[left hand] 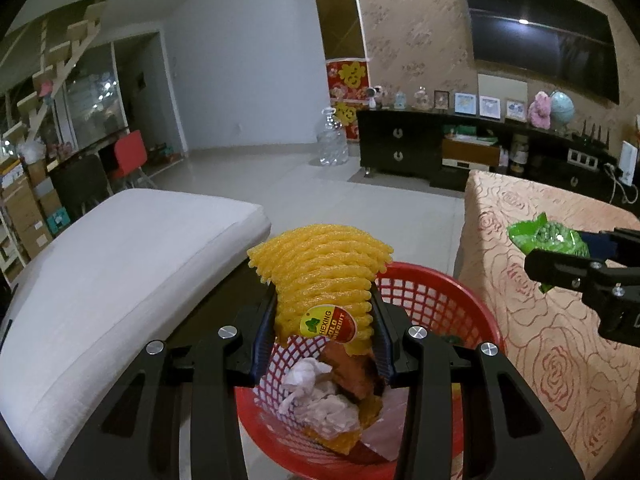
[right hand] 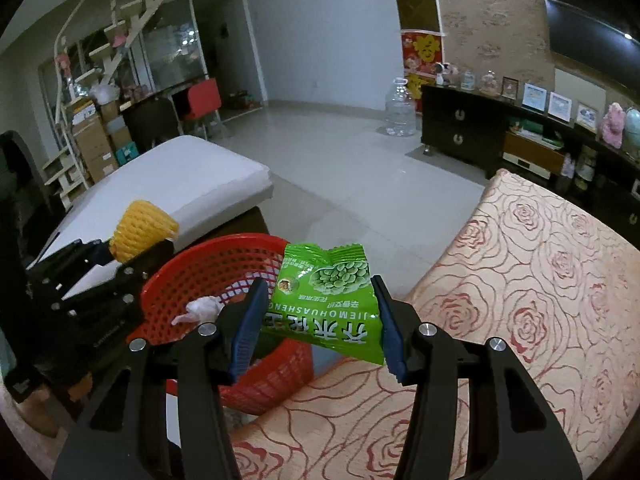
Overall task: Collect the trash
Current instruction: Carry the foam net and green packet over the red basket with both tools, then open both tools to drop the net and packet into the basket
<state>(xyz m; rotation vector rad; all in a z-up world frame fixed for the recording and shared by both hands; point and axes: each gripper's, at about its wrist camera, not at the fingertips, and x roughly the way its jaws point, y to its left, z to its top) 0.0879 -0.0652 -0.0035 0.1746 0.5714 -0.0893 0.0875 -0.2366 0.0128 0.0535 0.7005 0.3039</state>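
Rose-patterned tablecloth (right hand: pixel 540 280) beside red basket (right hand: pixel 208 264)

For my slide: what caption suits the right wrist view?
Right gripper holds green snack packet beside red basket.

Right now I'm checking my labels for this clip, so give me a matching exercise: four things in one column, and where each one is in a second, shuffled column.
Things:
1. yellow foam fruit net
2. green snack packet
3. crumpled white tissue
4. red basket

Places:
A. lying inside the basket
B. held in the right claw
C. beside the rose-patterned tabletop
D. held in the left claw above the basket

Pairs: 1-D, 2-B, 3-A, 4-C
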